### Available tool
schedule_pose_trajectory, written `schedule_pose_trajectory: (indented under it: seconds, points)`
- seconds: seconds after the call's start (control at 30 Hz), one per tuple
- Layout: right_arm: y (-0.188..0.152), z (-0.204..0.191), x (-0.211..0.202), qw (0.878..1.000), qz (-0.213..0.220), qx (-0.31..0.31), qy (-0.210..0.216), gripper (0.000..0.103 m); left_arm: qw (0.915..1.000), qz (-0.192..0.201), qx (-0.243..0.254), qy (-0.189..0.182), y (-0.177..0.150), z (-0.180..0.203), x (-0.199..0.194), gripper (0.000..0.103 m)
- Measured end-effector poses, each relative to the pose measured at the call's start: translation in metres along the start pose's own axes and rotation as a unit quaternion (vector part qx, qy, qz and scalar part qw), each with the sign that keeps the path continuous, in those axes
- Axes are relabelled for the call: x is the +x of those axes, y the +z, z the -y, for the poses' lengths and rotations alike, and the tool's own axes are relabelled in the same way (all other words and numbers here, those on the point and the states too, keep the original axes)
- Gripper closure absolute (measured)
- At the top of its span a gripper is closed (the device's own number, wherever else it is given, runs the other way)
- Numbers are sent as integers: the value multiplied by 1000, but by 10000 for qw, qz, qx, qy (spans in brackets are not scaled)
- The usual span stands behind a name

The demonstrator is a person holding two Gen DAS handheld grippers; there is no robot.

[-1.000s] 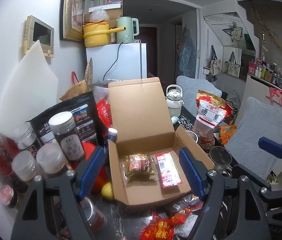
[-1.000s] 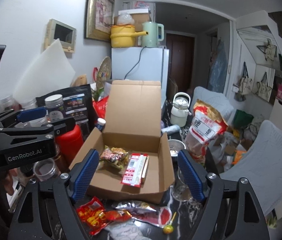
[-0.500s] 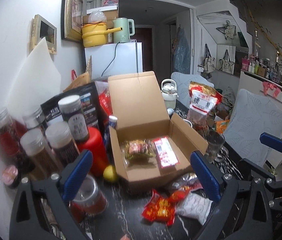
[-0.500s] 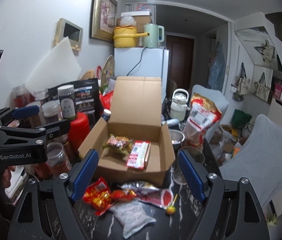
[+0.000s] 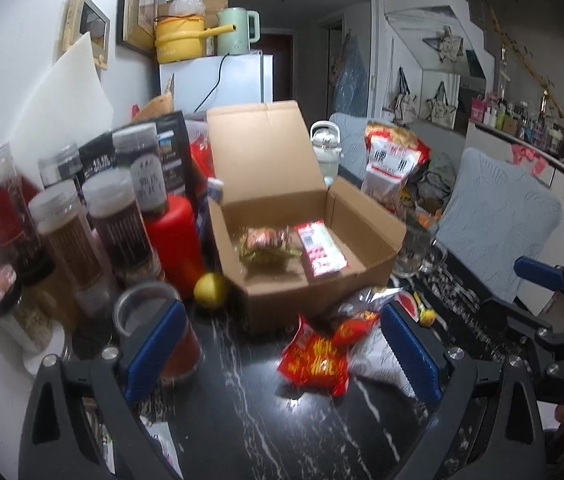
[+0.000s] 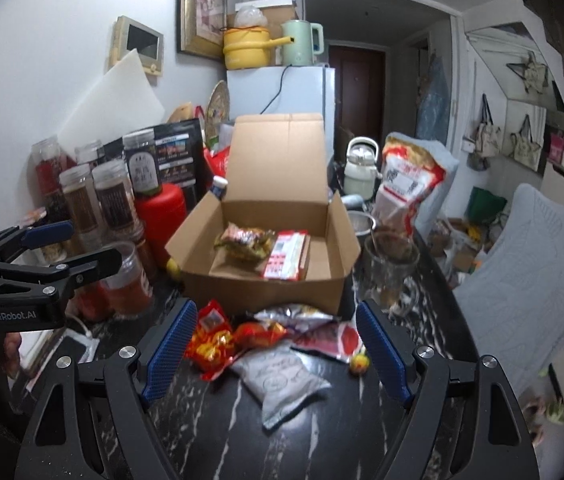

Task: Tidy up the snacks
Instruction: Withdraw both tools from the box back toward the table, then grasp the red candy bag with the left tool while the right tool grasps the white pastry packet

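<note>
An open cardboard box (image 5: 282, 300) (image 6: 262, 292) sits on the black marble table and holds a crinkled snack pack (image 6: 244, 242) and a red flat packet (image 6: 286, 256). Loose snacks lie in front of it: a red-yellow packet (image 5: 313, 360) (image 6: 212, 338), a white pouch (image 6: 278, 380), a silver-red pack (image 6: 329, 334) and a small lollipop (image 6: 359, 362). My left gripper (image 5: 280, 354) is open and empty above the red-yellow packet. My right gripper (image 6: 278, 354) is open and empty over the loose snacks.
Spice jars (image 5: 118, 224) and a red bottle (image 5: 174, 236) crowd the left side. A lemon (image 5: 210, 289) lies by the box. A glass mug (image 6: 389, 276), a white kettle (image 6: 359, 172) and a big snack bag (image 6: 405, 184) stand at the right.
Both grippers have pulled back from the box and a little upward; the box looks smaller and the loose snacks in front of it have come into full view.
</note>
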State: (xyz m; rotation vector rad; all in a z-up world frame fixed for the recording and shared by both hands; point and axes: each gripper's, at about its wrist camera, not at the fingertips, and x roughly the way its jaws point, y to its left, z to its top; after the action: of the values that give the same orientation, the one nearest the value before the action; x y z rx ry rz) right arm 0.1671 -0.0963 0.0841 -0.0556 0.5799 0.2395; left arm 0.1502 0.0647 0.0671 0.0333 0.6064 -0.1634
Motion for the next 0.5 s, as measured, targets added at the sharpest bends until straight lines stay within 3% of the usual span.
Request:
schedule_pose_trajectory:
  seconds: [0.5]
  points:
    - [-46,5,28,9982,-602,44,62,20,9954,-827,-258,-406,-56,6,52,3]
